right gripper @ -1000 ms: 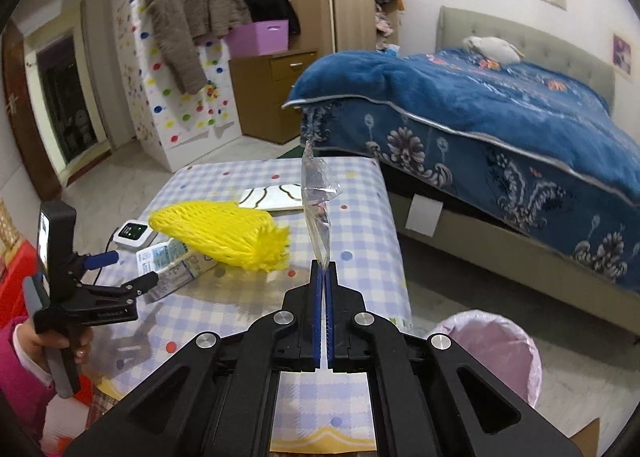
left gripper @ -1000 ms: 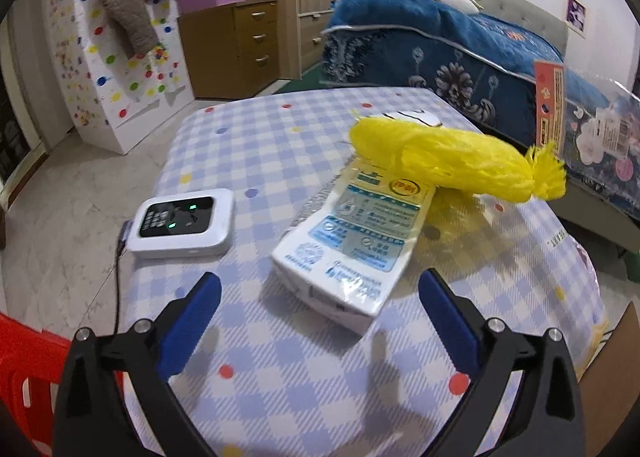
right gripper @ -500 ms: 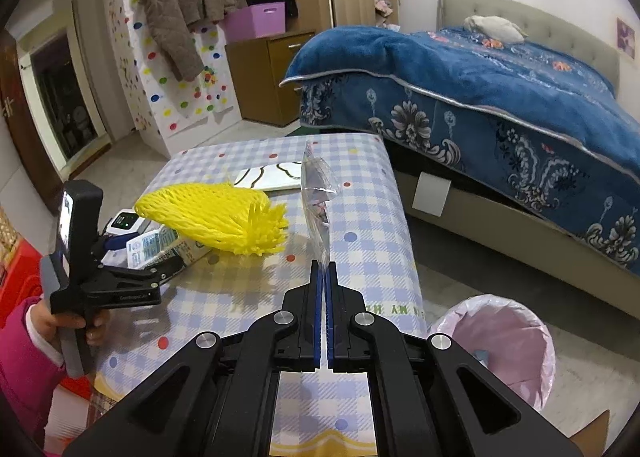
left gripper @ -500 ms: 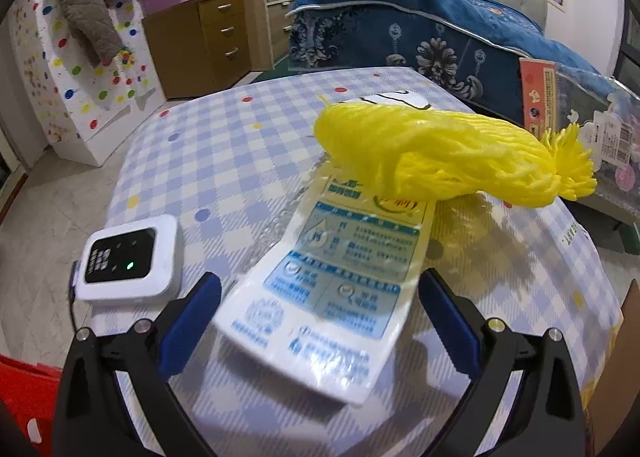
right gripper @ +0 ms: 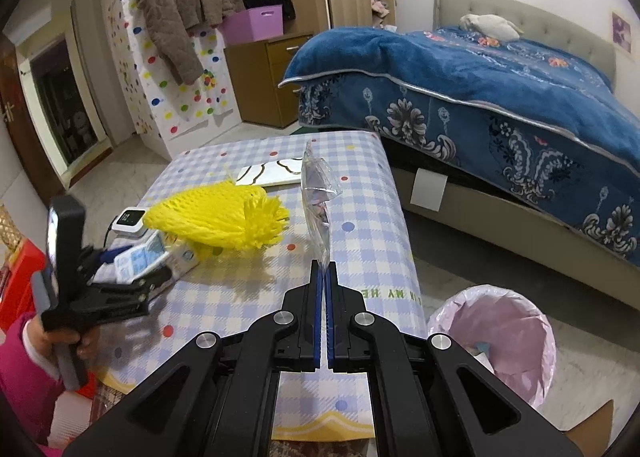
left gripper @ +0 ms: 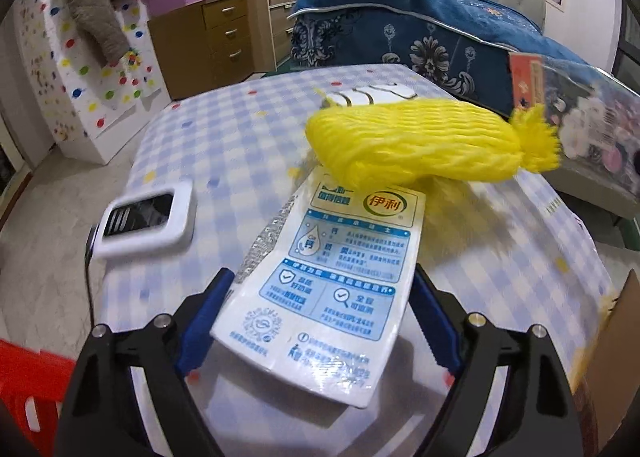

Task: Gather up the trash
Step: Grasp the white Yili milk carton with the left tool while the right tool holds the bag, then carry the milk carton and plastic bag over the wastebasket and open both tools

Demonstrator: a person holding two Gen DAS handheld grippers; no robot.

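Observation:
A flattened white and blue milk carton (left gripper: 340,277) lies on the checked table (left gripper: 224,137), its far end under a yellow foam net (left gripper: 420,145). My left gripper (left gripper: 320,273) straddles the carton's near end. Its jaws are closing, and the blue pads stand right at the carton's two long edges. From the right wrist view the left gripper (right gripper: 132,277) shows low over the carton (right gripper: 140,257), beside the net (right gripper: 216,217). My right gripper (right gripper: 323,269) is shut on a clear plastic wrapper (right gripper: 316,197) that stands upright above the table.
A white device with a cable (left gripper: 148,217) sits left of the carton. A white card (right gripper: 272,173) lies at the table's far side. A bin with a pink liner (right gripper: 500,337) stands on the floor right of the table, near the bed (right gripper: 500,97). A red stool (left gripper: 28,385) is at lower left.
The left gripper has moved forward and down over the carton, which now lies between its jaws, and the jaws have narrowed slightly. The right gripper has held still with the wrapper.

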